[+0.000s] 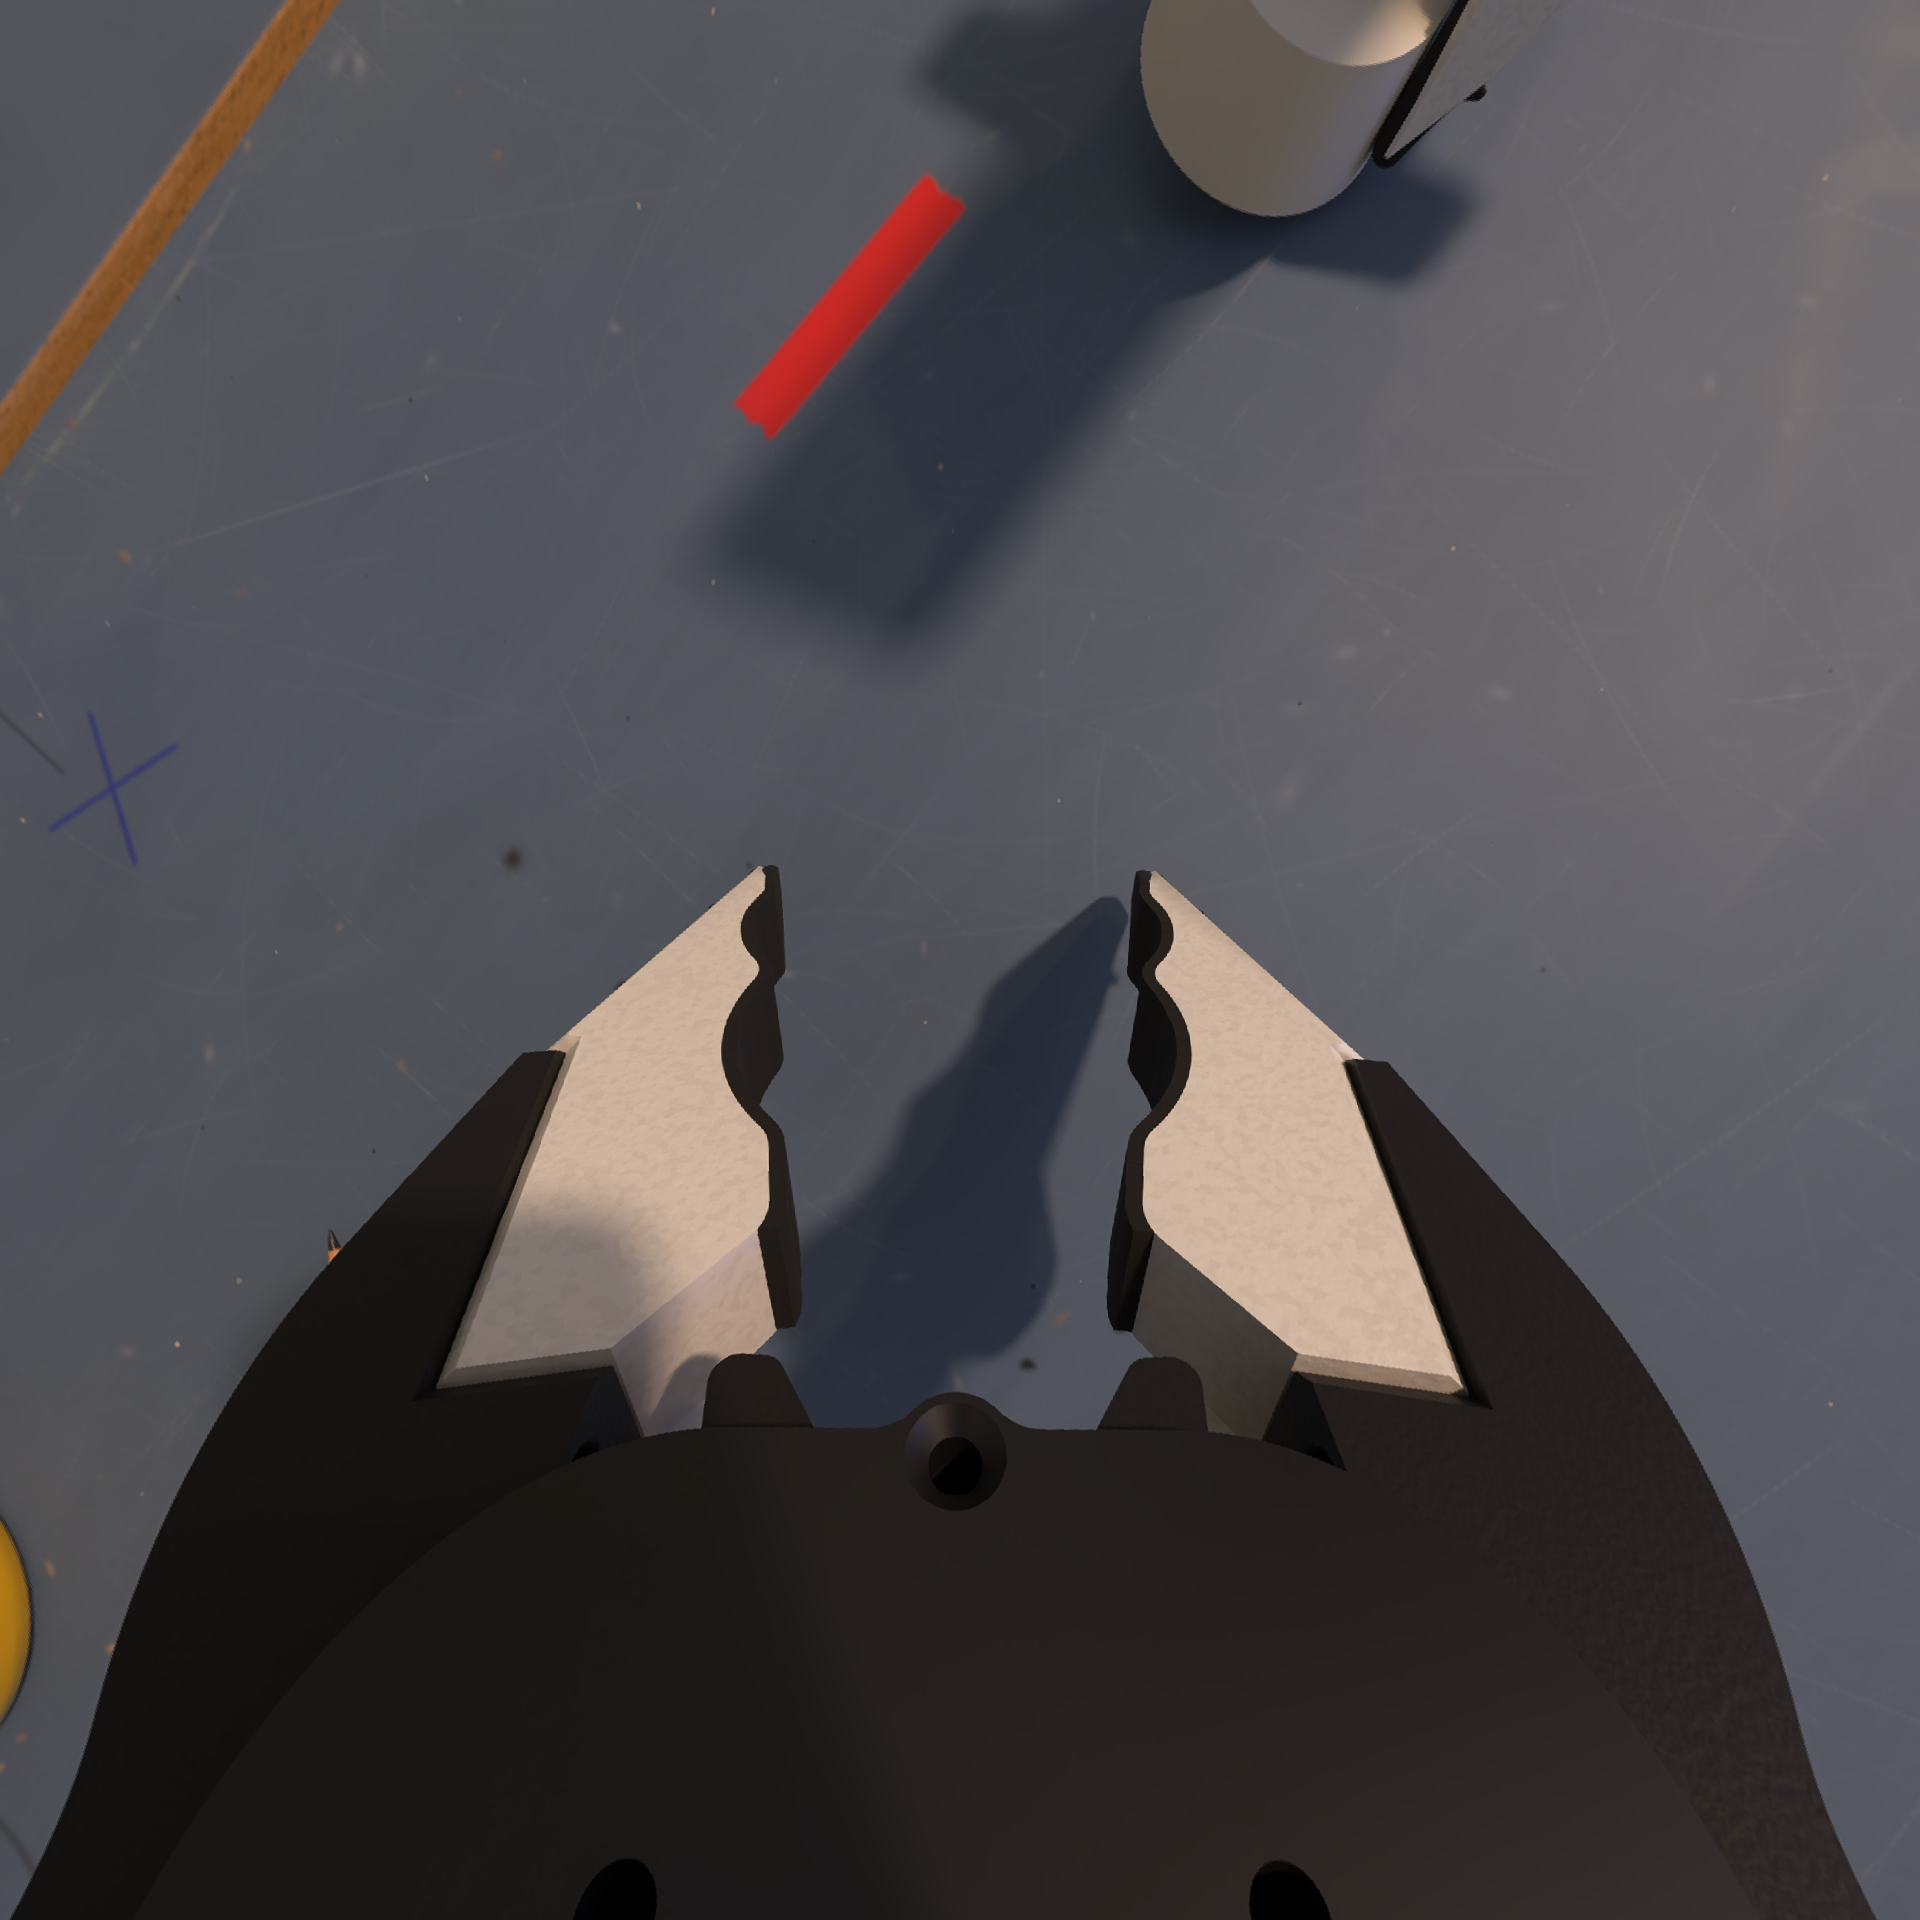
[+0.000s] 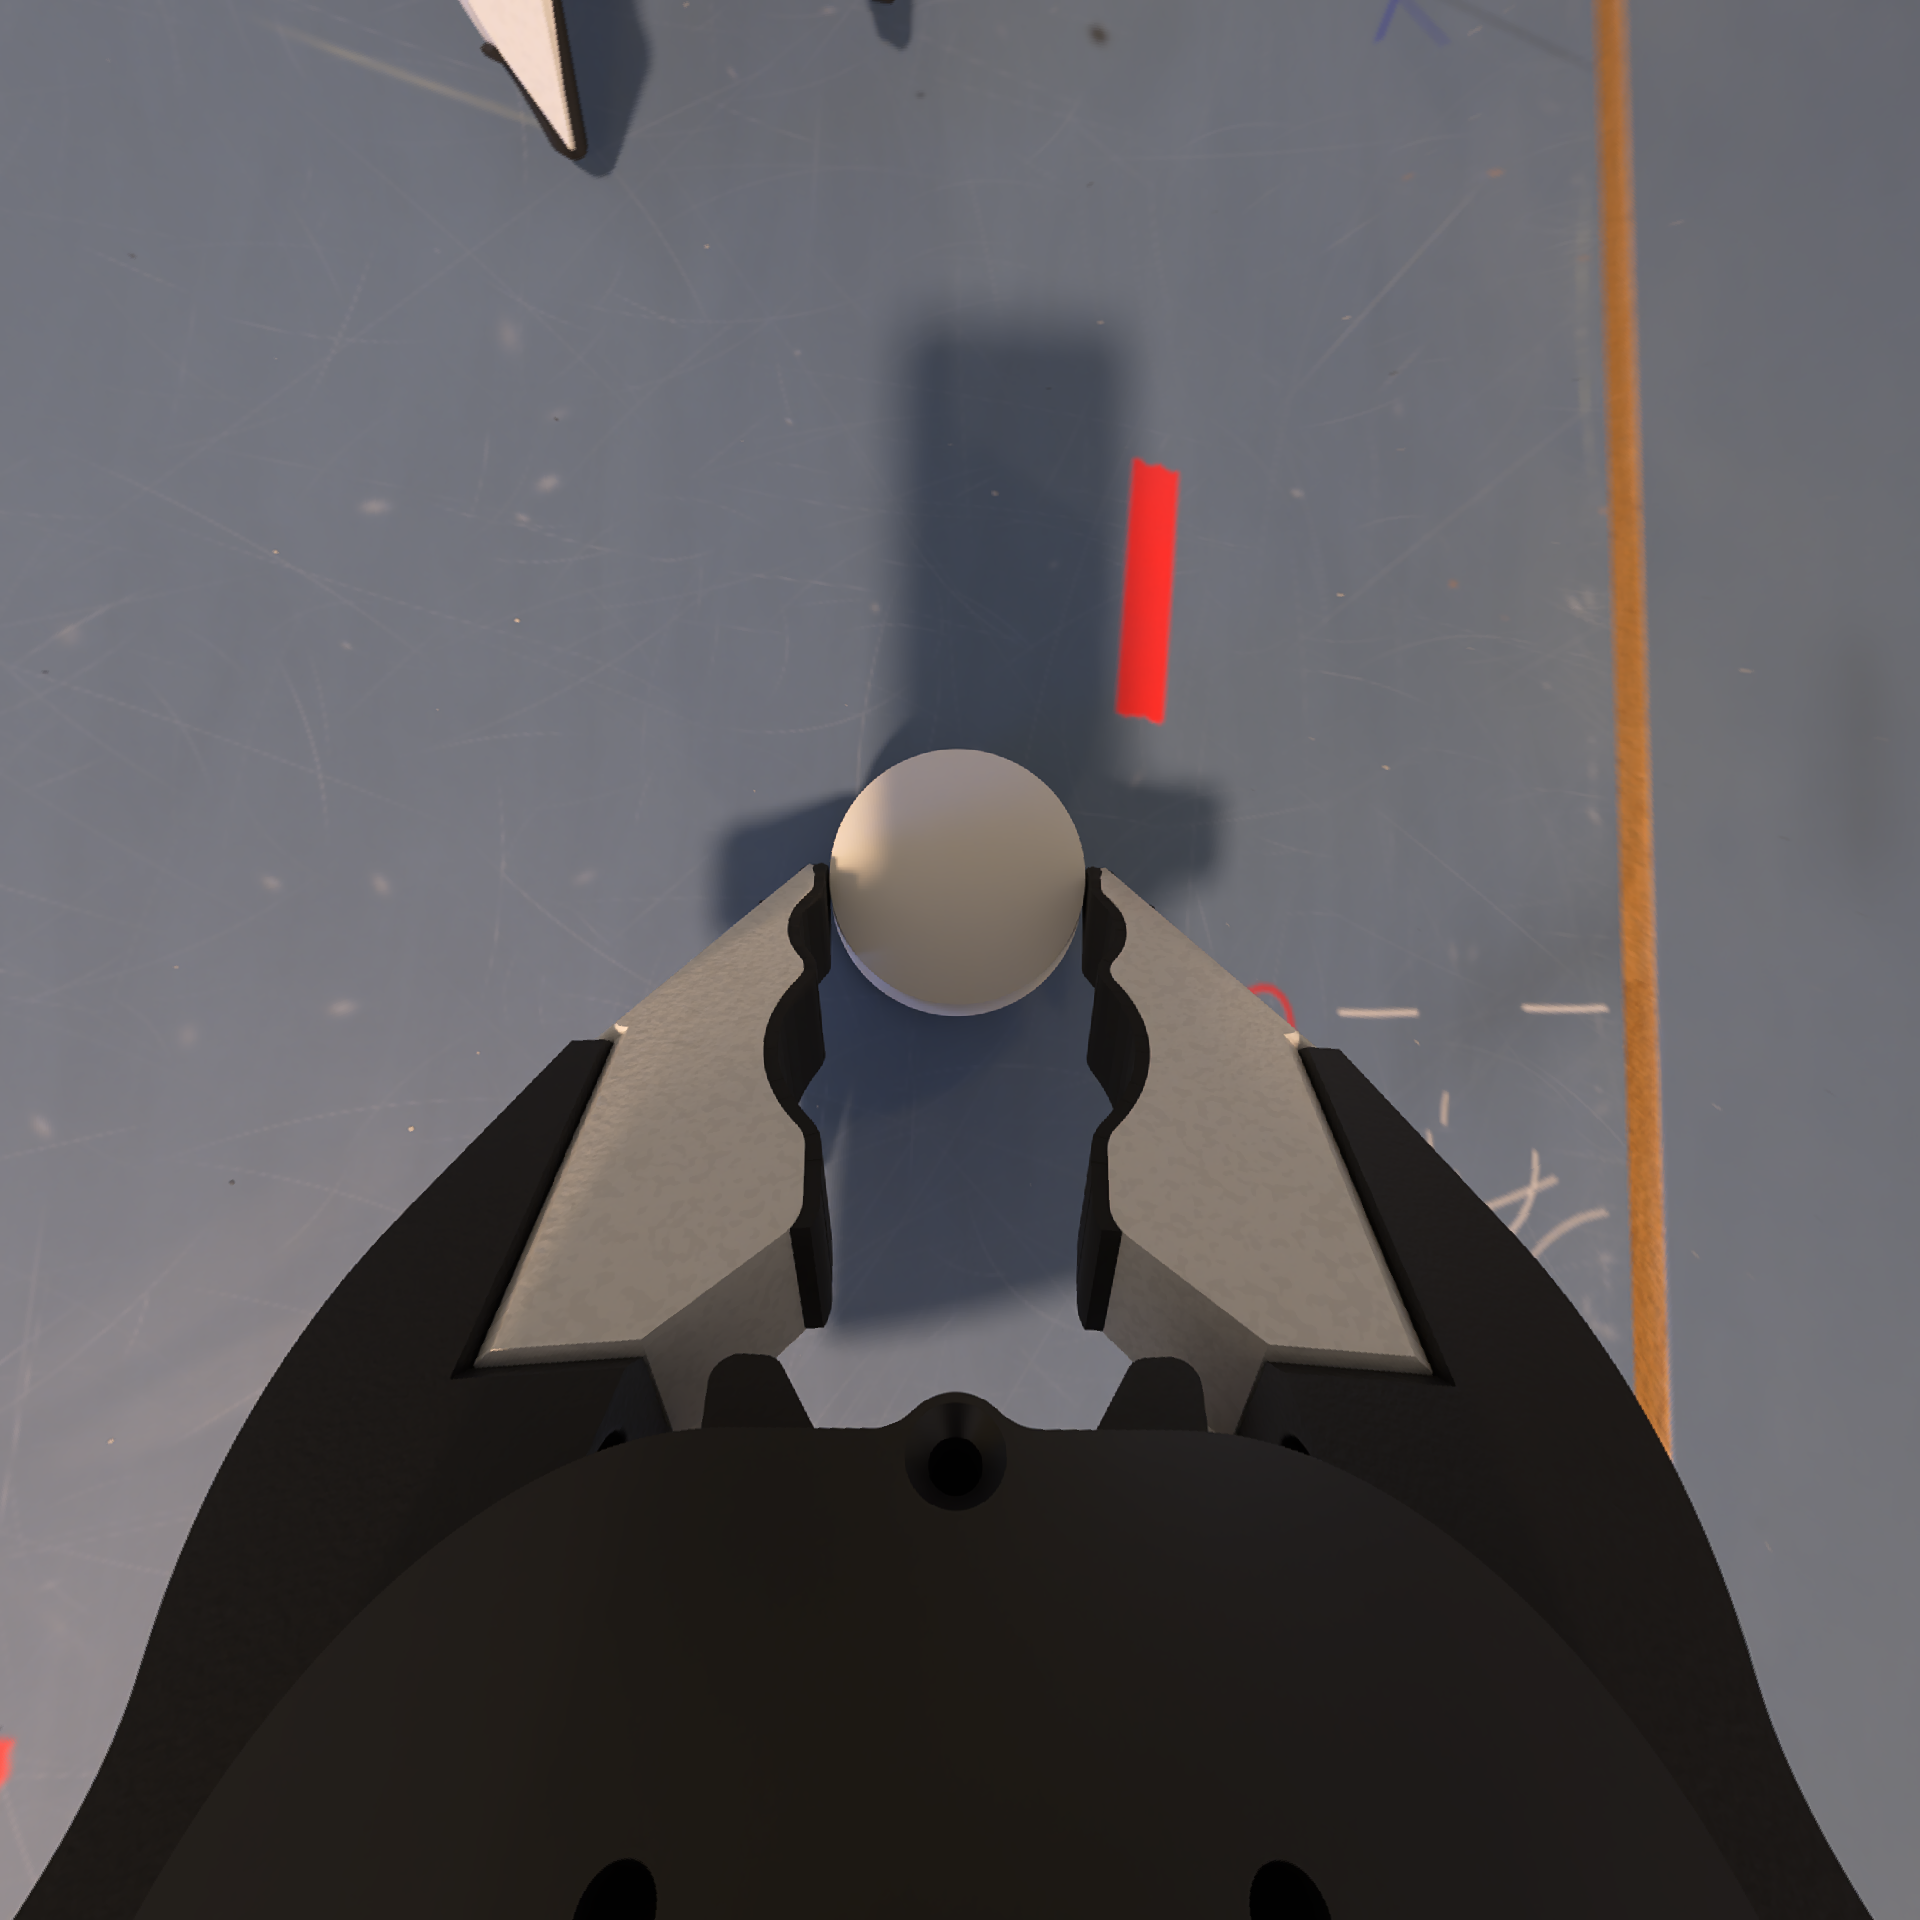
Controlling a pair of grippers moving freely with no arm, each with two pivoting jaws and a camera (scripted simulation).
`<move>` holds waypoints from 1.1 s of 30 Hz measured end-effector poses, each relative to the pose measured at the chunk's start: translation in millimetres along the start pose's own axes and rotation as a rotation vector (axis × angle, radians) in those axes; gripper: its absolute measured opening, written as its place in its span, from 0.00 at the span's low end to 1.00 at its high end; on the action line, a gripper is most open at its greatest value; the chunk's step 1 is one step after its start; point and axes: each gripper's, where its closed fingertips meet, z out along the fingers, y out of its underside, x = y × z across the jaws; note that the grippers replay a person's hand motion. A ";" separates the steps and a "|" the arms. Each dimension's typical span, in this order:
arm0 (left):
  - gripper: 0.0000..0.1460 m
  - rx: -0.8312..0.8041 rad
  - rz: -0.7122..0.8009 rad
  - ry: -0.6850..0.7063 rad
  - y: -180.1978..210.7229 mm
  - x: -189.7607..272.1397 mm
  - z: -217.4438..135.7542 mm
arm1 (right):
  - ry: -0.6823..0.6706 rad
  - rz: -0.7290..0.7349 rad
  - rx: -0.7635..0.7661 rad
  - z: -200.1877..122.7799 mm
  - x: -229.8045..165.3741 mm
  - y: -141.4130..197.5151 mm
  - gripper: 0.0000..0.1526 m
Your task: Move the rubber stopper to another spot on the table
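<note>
The rubber stopper [image 2: 956, 883] is a pale grey round plug, seen end-on in the right wrist view. My right gripper [image 2: 956, 881] is shut on it, with both fingertips pressed against its sides. I cannot tell whether it touches the blue-grey table [image 2: 416, 520]. The stopper also shows at the top right of the left wrist view [image 1: 1268, 94], with one right finger [image 1: 1455, 62] beside it. My left gripper [image 1: 954, 883] is open and empty above the table, well short of the stopper.
A strip of red tape [image 1: 850, 307] lies on the table between the grippers and also shows in the right wrist view [image 2: 1148, 592]. An orange line [image 2: 1631, 727] runs along the table. There is a blue cross mark [image 1: 112, 788] and a yellow object [image 1: 8, 1621] at the left edge.
</note>
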 end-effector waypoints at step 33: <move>0.51 0.008 0.400 0.248 -89.4 89.6 52.9 | -0.067 0.161 0.045 -75.7 -43.9 47.5 0.62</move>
